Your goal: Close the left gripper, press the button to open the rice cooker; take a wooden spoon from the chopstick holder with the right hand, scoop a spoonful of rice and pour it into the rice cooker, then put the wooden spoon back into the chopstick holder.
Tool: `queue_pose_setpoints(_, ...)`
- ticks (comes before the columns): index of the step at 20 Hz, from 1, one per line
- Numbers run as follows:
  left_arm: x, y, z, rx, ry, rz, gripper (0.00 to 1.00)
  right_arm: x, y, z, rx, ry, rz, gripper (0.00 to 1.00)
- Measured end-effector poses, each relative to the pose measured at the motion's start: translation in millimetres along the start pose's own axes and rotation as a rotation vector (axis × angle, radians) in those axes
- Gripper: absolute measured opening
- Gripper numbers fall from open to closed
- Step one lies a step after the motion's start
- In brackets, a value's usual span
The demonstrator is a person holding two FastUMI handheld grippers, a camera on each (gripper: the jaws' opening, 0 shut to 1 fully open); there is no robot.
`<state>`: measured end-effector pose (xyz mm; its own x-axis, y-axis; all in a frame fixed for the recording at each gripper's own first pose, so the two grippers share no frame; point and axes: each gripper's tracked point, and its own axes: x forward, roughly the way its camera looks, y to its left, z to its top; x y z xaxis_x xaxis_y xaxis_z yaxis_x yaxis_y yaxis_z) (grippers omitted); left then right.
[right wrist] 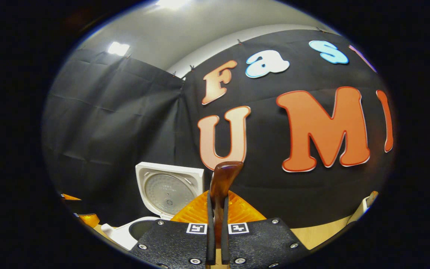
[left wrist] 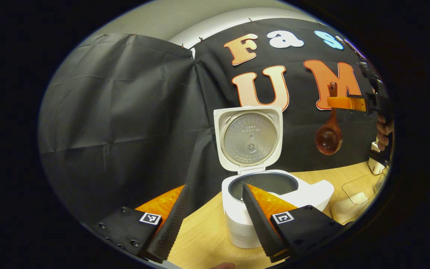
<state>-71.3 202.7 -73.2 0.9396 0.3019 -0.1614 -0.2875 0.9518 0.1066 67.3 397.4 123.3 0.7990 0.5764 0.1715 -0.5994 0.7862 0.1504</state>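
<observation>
Wooden spoon (left wrist: pixel 329 138) hanging bowl-down, clamped by handle in right gripper (right wrist: pixel 217 224), high and off to the right of left gripper (left wrist: pixel 215 216). Bowl glossy, reddish, round; rice inside — can't tell. Likely step: carry to rice container or back to holder, unclear which. Keep the handle pinch firm, smooth wood may slip; level bowl before scooping. Rice cooker (left wrist: pixel 274 194) just ahead of left gripper: lid (left wrist: pixel 248 138) upright, dimpled metal liner, white plastic shell, dark inner pot w/ some rice. Left gripper's fingers spread, holding nothing. Wood-grain table (left wrist: pixel 207 235) below.

The white rice cooker (left wrist: pixel 274 201) stands open on the light wooden table (left wrist: pixel 207 239), its lid upright behind the pot, the brown wooden spoon (left wrist: pixel 329 138) hanging in the air to its right.
</observation>
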Motion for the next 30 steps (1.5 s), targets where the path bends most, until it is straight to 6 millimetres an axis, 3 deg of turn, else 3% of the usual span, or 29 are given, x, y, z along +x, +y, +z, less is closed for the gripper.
queue_pose_setpoints(12, -9.2, -13.4, -3.0, 0.0, 0.012, -0.03, 0.92, -105.8, -155.4, 12.7, 0.02, 0.065, -0.375, 0.06)
queue_pose_setpoints(17, -5.7, -20.2, -1.2, 0.007, 0.012, -0.039, 0.89, -159.6, -217.0, -2.5, 0.004, 0.107, -0.499, 0.06)
queue_pose_setpoints(22, -1.2, -24.1, -8.3, 0.006, 0.025, -0.06, 0.93, -213.1, -273.7, -34.6, 0.025, 0.178, -0.622, 0.06)
queue_pose_setpoints(25, 0.8, -26.7, -11.0, 0.005, 0.038, -0.06, 0.93, -231.6, -296.2, -52.6, 0.046, 0.207, -0.664, 0.06)
queue_pose_setpoints(26, 2.4, -29.3, -9.6, 0.007, 0.038, -0.064, 0.89, -234.4, -300.8, -59.5, 0.056, 0.221, -0.664, 0.06)
queue_pose_setpoints(30, 0.0, -40.8, -9.4, 0.012, 0.052, -0.072, 0.93, -239.1, -324.0, -86.3, 0.098, 0.238, -0.699, 0.06)
